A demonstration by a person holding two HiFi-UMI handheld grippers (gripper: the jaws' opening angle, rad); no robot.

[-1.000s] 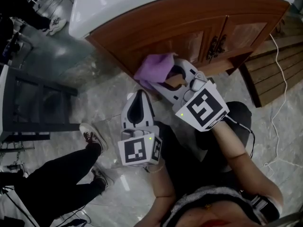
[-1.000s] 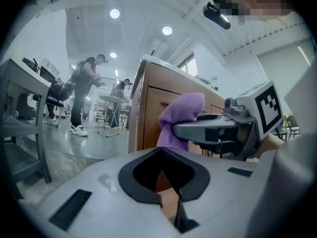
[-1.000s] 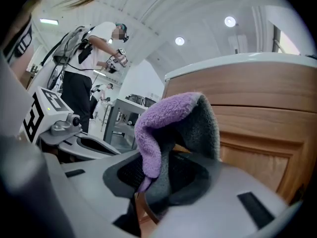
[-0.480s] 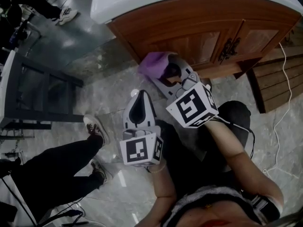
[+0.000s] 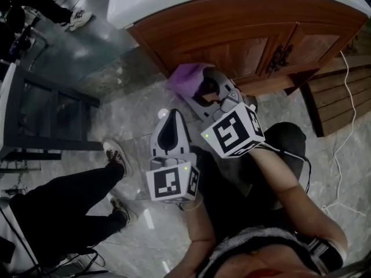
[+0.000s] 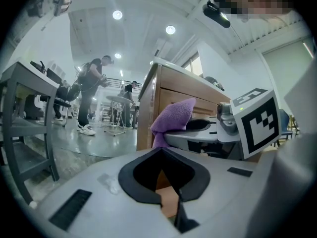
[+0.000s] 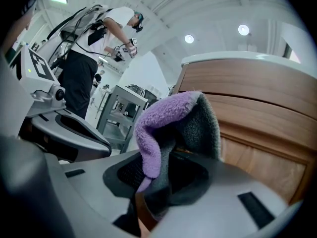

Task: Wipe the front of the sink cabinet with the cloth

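There are two grippers, the left gripper (image 5: 171,119) and the right gripper (image 5: 203,87). One purple cloth (image 5: 188,76). One sink cabinet (image 5: 220,25) showing two doors (image 5: 232,55). One white cable (image 5: 342,135). Three shoes (image 5: 115,158), though the dim corners may hide more.

Cloth (image 5: 186,77) buries the jaws' tips of the right gripper (image 5: 203,90) in head view, so touching or just short of the sink cabinet (image 5: 232,36) can't be told, cabinet's right end and bystander (image 5: 66,206) above the legs cut off by edges.
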